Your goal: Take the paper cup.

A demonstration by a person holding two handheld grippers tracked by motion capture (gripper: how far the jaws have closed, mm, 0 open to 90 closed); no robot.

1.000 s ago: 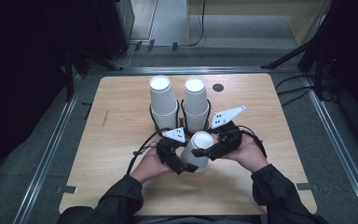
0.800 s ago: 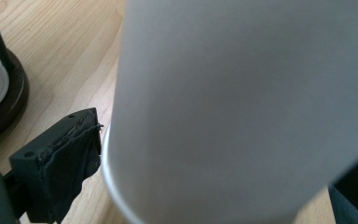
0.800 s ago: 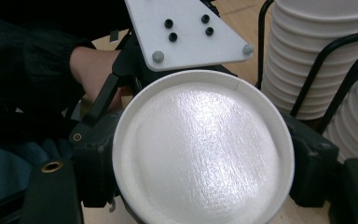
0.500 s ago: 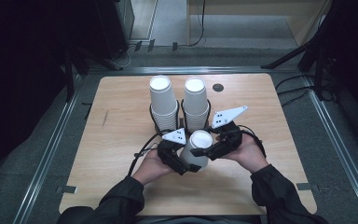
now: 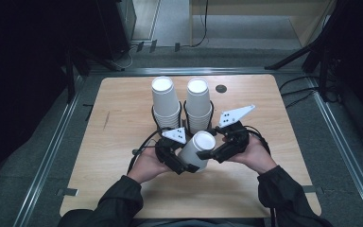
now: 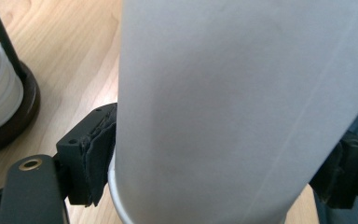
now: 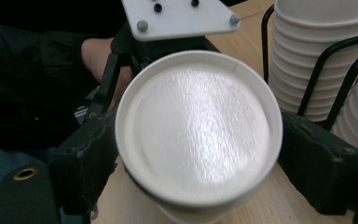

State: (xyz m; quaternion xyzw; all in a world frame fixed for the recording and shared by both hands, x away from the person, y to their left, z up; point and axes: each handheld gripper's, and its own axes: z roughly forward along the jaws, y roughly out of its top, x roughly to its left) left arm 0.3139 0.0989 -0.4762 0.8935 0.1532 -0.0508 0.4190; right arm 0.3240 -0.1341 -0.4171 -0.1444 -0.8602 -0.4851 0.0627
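You are holding one upturned paper cup (image 5: pixel 197 149) between both tongs, just above the tabletop (image 5: pixel 123 123) and just on the near side of the two cup stacks (image 5: pixel 166 101). Your left tongs (image 5: pixel 189 165) have just been closing and are pinching the cup's wall low down; in the left gripper view the pads (image 6: pixel 98 149) are pressing against its sides. Your right tongs (image 5: pixel 212 153) have just been opening and are standing spread around the cup's closed end, with the cup between them but no firm press that I can make out. The risk now is that the cup is hanging from one side alone: it is thin and tapered, so if you are squeezing too hard it is likely denting or popping out, and if too lightly it is tipping and sliding down onto the tabletop. Drawing the right tongs away at an angle may be dragging the cup's edge along, and the stacks just beyond the tongs are standing near enough to be knocked.
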